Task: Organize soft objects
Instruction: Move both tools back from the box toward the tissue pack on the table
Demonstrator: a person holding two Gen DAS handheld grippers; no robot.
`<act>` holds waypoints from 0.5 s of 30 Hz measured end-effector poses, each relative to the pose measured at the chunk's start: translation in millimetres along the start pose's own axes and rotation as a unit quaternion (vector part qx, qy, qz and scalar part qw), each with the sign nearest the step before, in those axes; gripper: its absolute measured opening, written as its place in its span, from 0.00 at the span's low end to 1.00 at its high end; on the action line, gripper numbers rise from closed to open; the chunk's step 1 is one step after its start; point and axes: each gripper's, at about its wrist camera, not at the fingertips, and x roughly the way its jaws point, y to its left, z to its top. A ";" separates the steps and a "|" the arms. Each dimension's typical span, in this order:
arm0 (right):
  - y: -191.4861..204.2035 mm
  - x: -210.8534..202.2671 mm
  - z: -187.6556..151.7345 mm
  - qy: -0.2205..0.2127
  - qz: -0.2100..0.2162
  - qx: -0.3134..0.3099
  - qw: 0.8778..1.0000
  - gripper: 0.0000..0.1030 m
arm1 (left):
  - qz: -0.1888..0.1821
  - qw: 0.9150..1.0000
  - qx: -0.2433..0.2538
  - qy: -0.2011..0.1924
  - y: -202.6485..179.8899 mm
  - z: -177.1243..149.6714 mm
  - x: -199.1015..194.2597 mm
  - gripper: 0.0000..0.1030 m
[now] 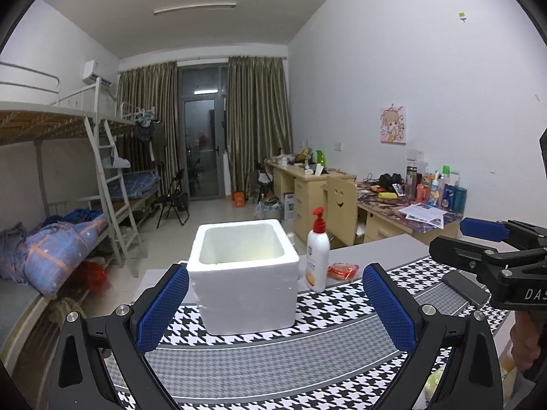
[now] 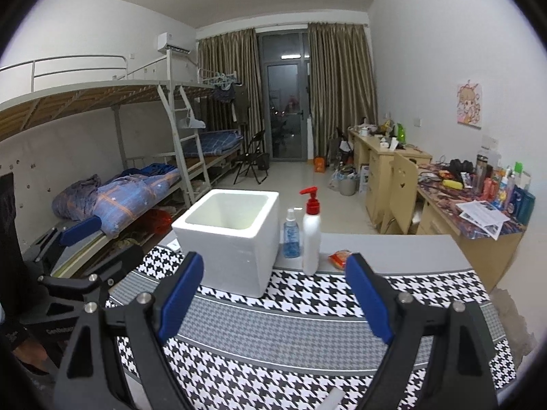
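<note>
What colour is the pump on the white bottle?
Red pump, clearest in the right wrist view.

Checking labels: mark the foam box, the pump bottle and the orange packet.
foam box (image 2: pixel 236 256), right wrist view, front wall.
pump bottle (image 2: pixel 311 239), right wrist view, white body.
orange packet (image 1: pixel 343 270), left wrist view, middle of the wrapper.

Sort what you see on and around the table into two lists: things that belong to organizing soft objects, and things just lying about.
Belongs to the job:
white foam box
orange packet
houndstooth cloth

Just lying about:
pump bottle
blue spray bottle
cluttered desks
bunk beds
folding chair
</note>
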 end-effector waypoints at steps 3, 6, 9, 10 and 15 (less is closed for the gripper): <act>-1.7 -7.6 -4.6 -0.007 -0.012 -0.001 1.000 0.85 | -0.010 1.000 -0.002 -0.004 -4.1 -2.5 -4.1 0.99; -4.7 -12.7 -9.1 -0.010 -0.017 0.002 1.000 0.85 | -0.023 1.000 -0.002 -0.002 -9.3 -6.0 -5.2 0.99; -5.9 -19.1 -14.2 -0.015 -0.025 0.001 1.000 0.85 | -0.029 1.000 -0.003 -0.004 -13.6 -9.2 -7.7 0.99; -5.6 -22.4 -17.0 -0.019 -0.033 -0.002 0.999 0.85 | -0.026 1.000 -0.001 -0.006 -16.7 -10.9 -9.1 0.99; -8.0 -33.9 -33.0 -0.033 -0.052 -0.003 0.998 0.86 | -0.031 0.999 0.007 -0.022 -26.3 -17.9 -18.1 0.99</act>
